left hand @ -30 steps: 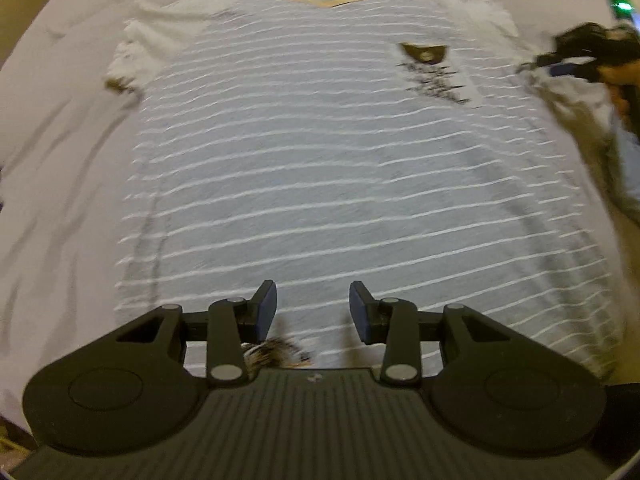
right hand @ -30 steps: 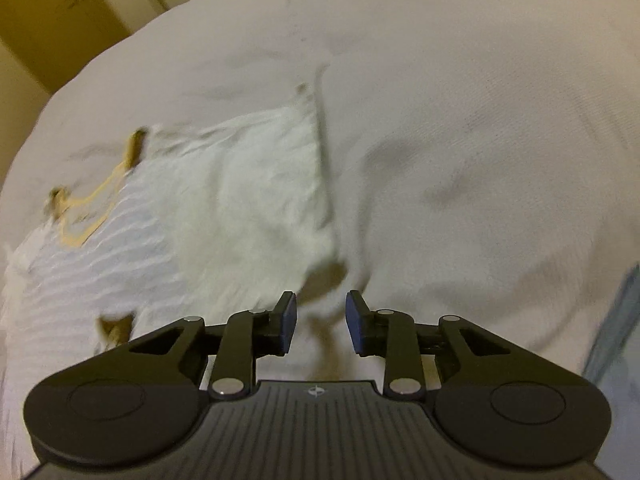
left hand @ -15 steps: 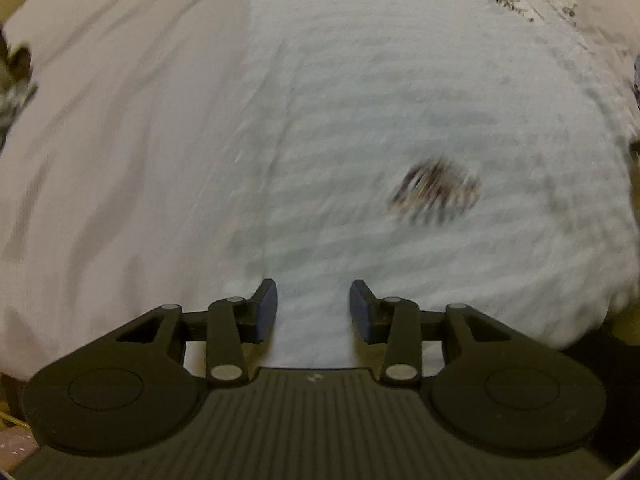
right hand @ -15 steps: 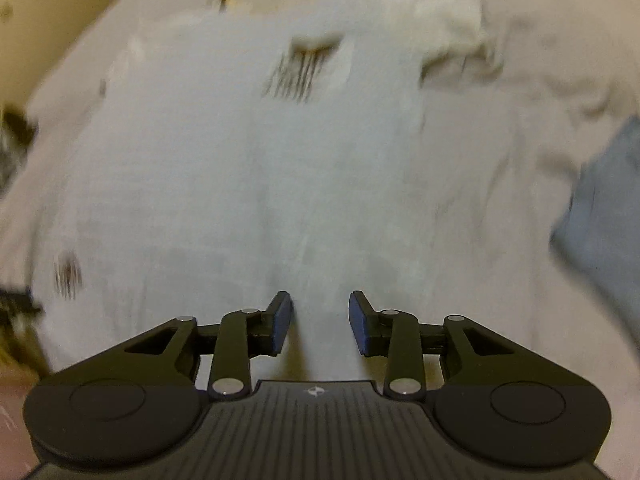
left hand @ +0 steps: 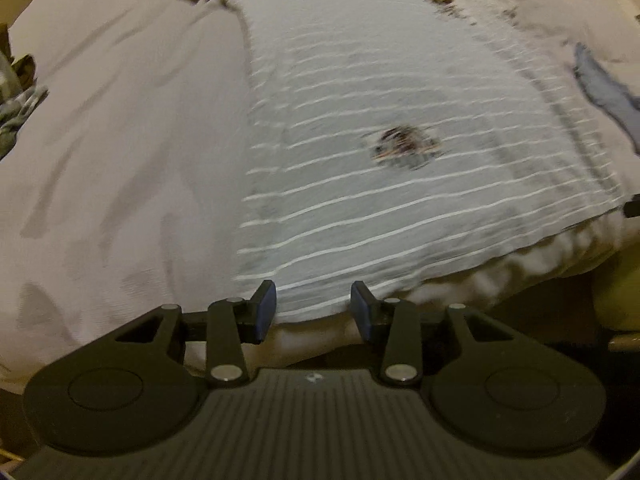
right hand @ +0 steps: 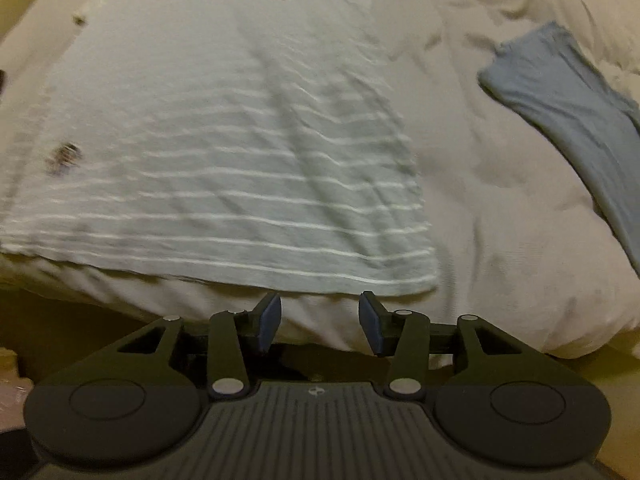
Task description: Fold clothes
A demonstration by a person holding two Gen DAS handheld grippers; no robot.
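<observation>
A light, limp grey T-shirt with thin white stripes (left hand: 400,128) lies flat on a white bed (left hand: 120,140); the left gripper (left hand: 313,308) and right gripper (right hand: 320,318), both spread and empty, face its bottom hem, the likely place to pinch.

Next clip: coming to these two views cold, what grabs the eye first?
A grey T-shirt with white stripes lies flat on the pale bed cover, filling both views. The left gripper and right gripper sit open at its bottom hem, near opposite corners. A blue garment lies off to the shirt's right.
</observation>
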